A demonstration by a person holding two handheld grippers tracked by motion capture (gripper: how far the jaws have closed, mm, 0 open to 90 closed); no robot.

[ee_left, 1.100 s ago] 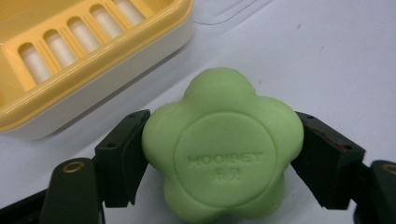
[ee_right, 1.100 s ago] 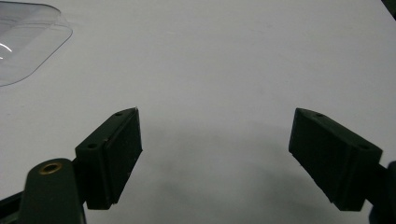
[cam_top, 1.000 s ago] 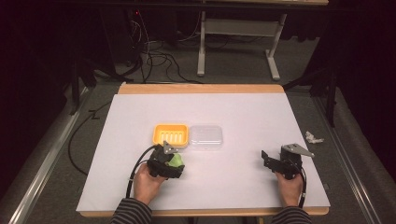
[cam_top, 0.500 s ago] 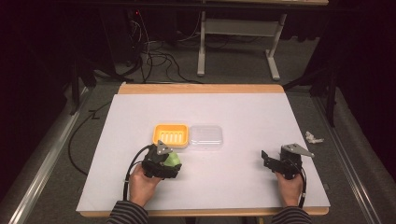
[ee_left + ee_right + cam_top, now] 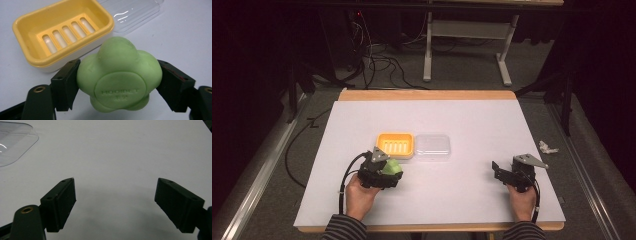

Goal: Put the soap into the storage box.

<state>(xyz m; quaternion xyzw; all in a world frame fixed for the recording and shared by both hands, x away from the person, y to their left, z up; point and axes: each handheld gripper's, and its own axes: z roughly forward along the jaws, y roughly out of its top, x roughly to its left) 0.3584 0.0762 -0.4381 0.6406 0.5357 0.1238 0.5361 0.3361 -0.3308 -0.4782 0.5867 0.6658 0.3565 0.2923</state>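
- A green soap point(image 5: 119, 75), moulded as a rounded flower with lobes and a raised round disc stamped with lettering, is clamped between the two black jaws of the left gripper point(image 5: 117, 82); in the high view it is seen at lower left of centre point(image 5: 388, 168), just below the tray.
- A yellow plastic soap tray point(image 5: 62, 32), rectangular with rounded corners, a slotted floor of five slits and a pale underside, is seen at the upper left of the left gripper view, resting on the white tabletop point(image 5: 472, 125).
- A clear, ribbed plastic lid point(image 5: 433, 146) is laid beside the tray on its right, edge to edge in the high view; its glossy corner is caught at the upper left of the right gripper view point(image 5: 15, 142).
- The right gripper point(image 5: 115, 200) is held released, its matte black jaws spread wide over bare table, at lower right of the high view point(image 5: 514, 174).
- A crumpled white scrap point(image 5: 547, 147) is seen off the table's right edge.
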